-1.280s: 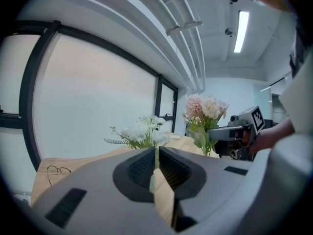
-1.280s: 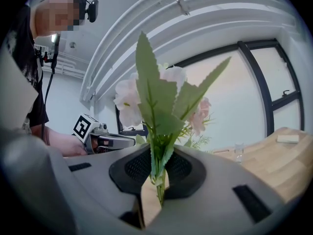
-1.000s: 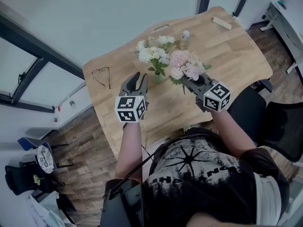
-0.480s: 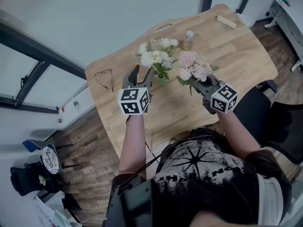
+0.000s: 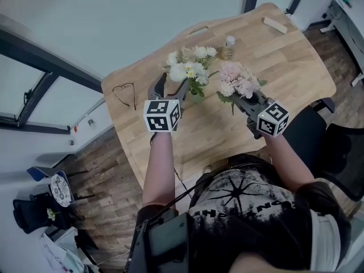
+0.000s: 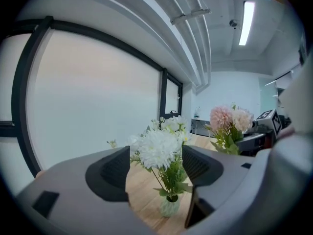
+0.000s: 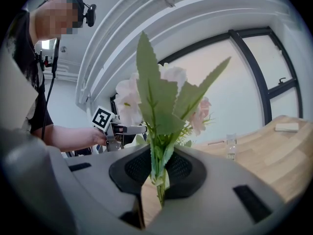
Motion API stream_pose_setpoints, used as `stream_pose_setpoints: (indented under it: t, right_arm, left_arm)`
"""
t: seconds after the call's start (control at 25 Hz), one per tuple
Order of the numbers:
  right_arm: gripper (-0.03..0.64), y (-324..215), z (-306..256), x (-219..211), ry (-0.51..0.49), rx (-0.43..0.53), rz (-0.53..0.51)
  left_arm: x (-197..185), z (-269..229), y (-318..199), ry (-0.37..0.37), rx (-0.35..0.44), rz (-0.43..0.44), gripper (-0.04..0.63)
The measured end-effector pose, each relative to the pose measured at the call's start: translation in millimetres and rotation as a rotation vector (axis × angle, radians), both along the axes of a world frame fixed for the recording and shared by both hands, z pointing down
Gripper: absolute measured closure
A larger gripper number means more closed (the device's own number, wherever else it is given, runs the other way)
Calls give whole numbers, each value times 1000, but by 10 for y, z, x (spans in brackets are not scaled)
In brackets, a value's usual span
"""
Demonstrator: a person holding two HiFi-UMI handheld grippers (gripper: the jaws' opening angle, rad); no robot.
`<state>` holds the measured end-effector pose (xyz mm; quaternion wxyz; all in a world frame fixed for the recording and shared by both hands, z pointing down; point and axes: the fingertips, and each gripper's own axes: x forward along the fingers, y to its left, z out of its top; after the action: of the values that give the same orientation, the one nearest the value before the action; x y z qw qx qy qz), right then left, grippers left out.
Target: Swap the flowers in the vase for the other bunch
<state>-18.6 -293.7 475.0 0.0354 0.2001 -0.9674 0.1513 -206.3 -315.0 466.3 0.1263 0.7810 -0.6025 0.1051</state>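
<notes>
Straight ahead of the left gripper (image 5: 170, 87), its jaws opening and nothing pinched, the white bunch (image 6: 159, 148) was noted upright in the vase (image 6: 169, 205), stems vertical and nearer this hand. The right gripper (image 7: 159, 175) was clamped on the pink bunch (image 5: 238, 83), just beside.

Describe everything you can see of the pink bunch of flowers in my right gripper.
The pink bunch of flowers has several rounded pale pink blooms above broad, saw-edged green leaves and thin green stems. The right gripper is shut on the stems low down, and the stem ends poke out below the pads. The bunch stands heads up in the jaws, held over the light wooden table. It is beside the white bunch in the small pale green vase and clear of it.
</notes>
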Motion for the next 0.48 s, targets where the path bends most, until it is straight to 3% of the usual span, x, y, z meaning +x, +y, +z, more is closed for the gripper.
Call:
stream_pose_setpoints:
  t: [0.48]
  right_arm:
    - [569, -72, 109, 73, -1, -31, -1]
  left_arm:
    - [62, 52, -86, -48, 11, 20, 280]
